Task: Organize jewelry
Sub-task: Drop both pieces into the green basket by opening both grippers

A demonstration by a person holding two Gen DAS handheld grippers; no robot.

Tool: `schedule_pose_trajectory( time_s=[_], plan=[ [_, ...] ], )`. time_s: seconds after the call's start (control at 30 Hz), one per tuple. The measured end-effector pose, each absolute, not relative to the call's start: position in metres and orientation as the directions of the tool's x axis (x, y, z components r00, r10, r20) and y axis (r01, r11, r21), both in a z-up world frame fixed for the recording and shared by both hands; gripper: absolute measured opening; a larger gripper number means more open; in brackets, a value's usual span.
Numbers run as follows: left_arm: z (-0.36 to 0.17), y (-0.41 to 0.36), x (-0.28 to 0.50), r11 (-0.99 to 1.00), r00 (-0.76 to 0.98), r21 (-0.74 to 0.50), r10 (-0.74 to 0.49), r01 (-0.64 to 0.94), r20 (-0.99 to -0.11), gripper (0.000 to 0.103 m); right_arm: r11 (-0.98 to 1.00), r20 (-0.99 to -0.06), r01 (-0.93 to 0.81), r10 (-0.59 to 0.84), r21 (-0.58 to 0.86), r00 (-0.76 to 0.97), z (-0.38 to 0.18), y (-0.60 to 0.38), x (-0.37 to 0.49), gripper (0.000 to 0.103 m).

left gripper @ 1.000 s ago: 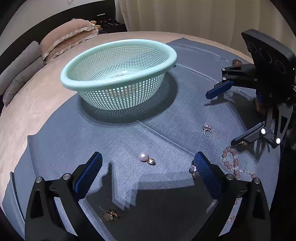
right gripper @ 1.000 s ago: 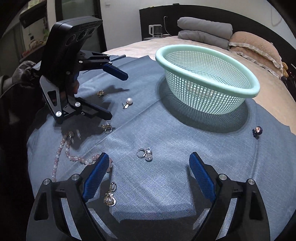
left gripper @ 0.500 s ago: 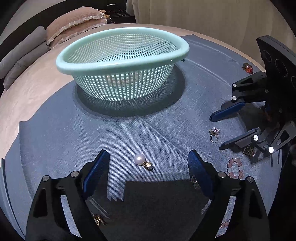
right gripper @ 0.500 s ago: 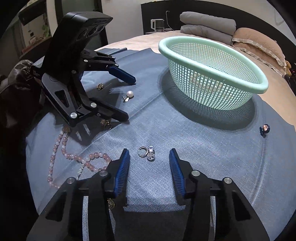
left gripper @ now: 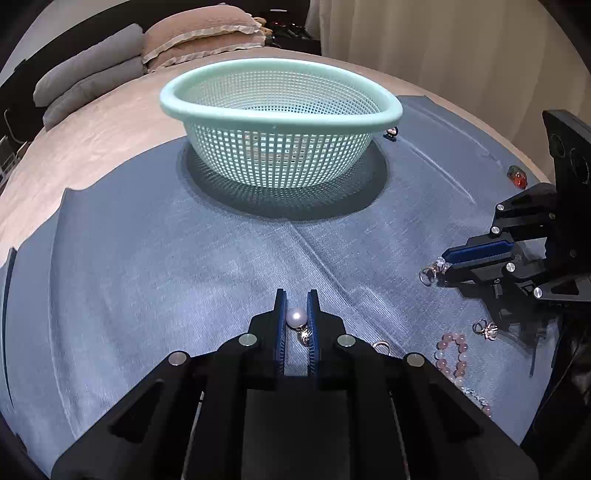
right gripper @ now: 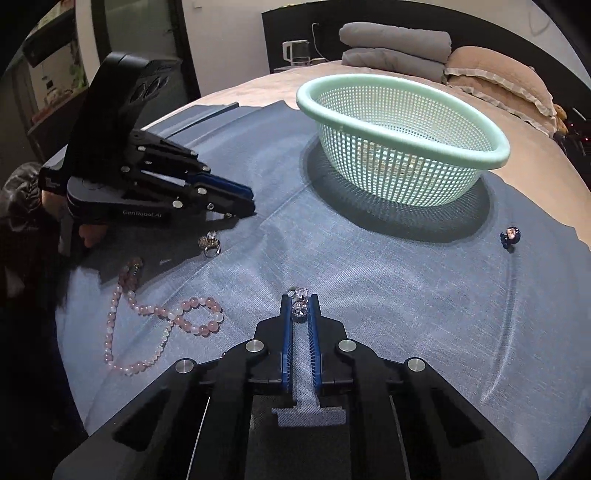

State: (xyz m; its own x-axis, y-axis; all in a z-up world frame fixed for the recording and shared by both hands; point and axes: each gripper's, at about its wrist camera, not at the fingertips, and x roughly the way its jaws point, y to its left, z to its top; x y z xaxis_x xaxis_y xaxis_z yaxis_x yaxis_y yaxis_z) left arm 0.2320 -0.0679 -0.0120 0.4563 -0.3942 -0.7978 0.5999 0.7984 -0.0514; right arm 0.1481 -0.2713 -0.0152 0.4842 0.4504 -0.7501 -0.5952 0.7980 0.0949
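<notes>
A mint mesh basket point(left gripper: 280, 107) stands on the blue cloth point(left gripper: 147, 266) at the far middle; it also shows in the right wrist view point(right gripper: 402, 107). My left gripper point(left gripper: 296, 314) is shut on a pearl earring point(left gripper: 296, 316) low on the cloth. My right gripper point(right gripper: 299, 308) is shut on a crystal ring point(right gripper: 299, 308), also at cloth level. In the left wrist view the right gripper point(left gripper: 448, 264) is at the right, its tips at the ring point(left gripper: 430, 272). In the right wrist view the left gripper point(right gripper: 247, 203) is at the left.
A pink bead necklace point(right gripper: 162, 314) lies front left of my right gripper, with another ring point(right gripper: 210, 243) beyond it. A dark blue piece point(right gripper: 511, 236) lies right of the basket, a red one point(left gripper: 517, 177) at the cloth's far right. Pillows point(left gripper: 199, 33) lie at the back.
Both grippers have dropped lower and closed: the left onto the pearl earring, the right onto the crystal ring. The jewelry and basket have not moved.
</notes>
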Motion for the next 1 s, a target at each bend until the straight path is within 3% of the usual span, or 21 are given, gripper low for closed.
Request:
schedule_pose_trajectory(
  time_s=[0.17,0.4,0.77,1.0],
  plan=[
    [0.004,-0.038,0.219,0.864,0.499,-0.162,-0.417,0.476,-0.759,0.011,0.837,-0.709,-0.537,0.443,0.107,0.548,0.0,-0.286,0.137,0.008],
    [0.03,-0.019,0.198,0.928,0.634,-0.184,-0.357,0.323,-0.686,0.011,0.906,-0.646,-0.384,0.4,0.176,0.65,0.022,-0.305,0.138,0.008],
    [0.093,-0.073,0.248,0.911,0.702,-0.165,-0.398,0.378,-0.591,0.011,0.926,-0.54,-0.312,0.378,0.212,0.752,0.071,-0.305,0.199,0.008],
    [0.096,-0.11,0.312,0.911,0.677,-0.121,-0.376,0.393,-0.632,0.011,0.93,-0.554,-0.283,0.367,0.234,0.748,0.068,-0.3,0.254,0.009]
  ],
)
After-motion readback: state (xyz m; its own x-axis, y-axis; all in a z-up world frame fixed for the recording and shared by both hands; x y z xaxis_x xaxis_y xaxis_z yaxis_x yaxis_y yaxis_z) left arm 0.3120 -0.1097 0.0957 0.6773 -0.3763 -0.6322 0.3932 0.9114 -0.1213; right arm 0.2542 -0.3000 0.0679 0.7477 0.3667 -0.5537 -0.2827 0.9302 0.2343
